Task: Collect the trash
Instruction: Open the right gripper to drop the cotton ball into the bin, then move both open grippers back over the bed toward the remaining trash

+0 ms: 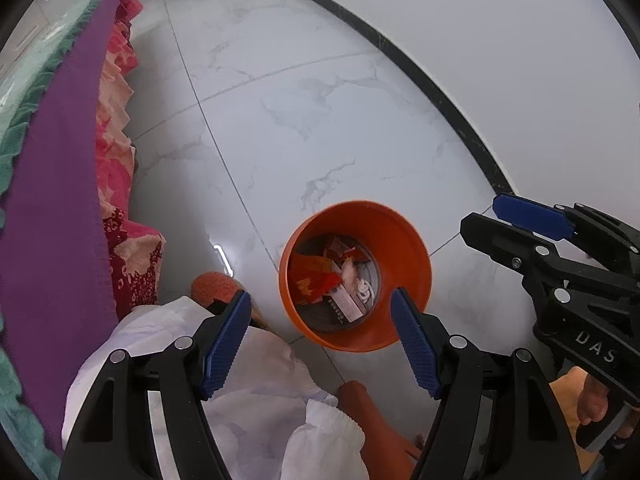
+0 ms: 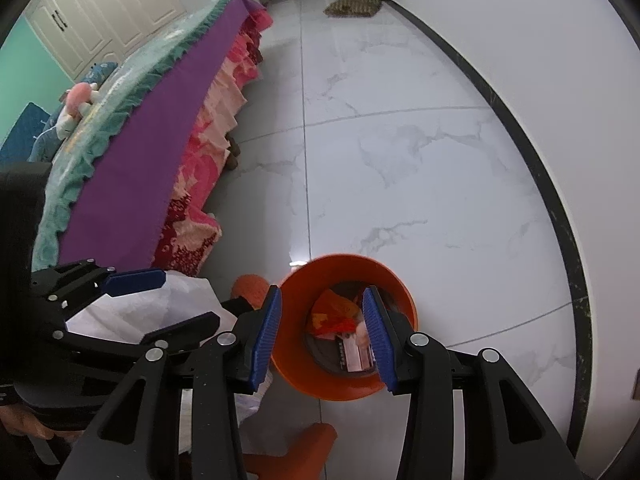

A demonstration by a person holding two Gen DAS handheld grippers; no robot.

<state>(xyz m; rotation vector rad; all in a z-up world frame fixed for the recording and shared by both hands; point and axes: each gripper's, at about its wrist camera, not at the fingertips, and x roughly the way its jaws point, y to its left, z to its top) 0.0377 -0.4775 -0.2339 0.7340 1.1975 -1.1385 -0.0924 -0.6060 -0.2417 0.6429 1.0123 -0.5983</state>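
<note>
Orange bin (image 1: 404,240) upright on the white marble floor (image 1: 320,100), just beside a bed draped in a purple cover (image 1: 56,208) with a pink floral skirt (image 1: 116,152). Inside the bin, trash (image 1: 336,280) — red and yellow wrappers, a pale crumpled scrap, a small printed box — lying on the bottom. Left hand-held gripper (image 1: 320,340) poised above the bin's near rim, blue pads spread wide, nothing between them. Right hand-held gripper (image 2: 326,336) hanging over the bin's mouth, jaws parted and released, empty — seen also from the left wrist view at the right edge (image 1: 516,224). White trouser legs (image 1: 248,400) and orange slippers (image 1: 212,284) beside the bin on the bed side. Dark skirting along the white wall (image 2: 560,220); a brown mat (image 2: 352,6) far down the floor.
</note>
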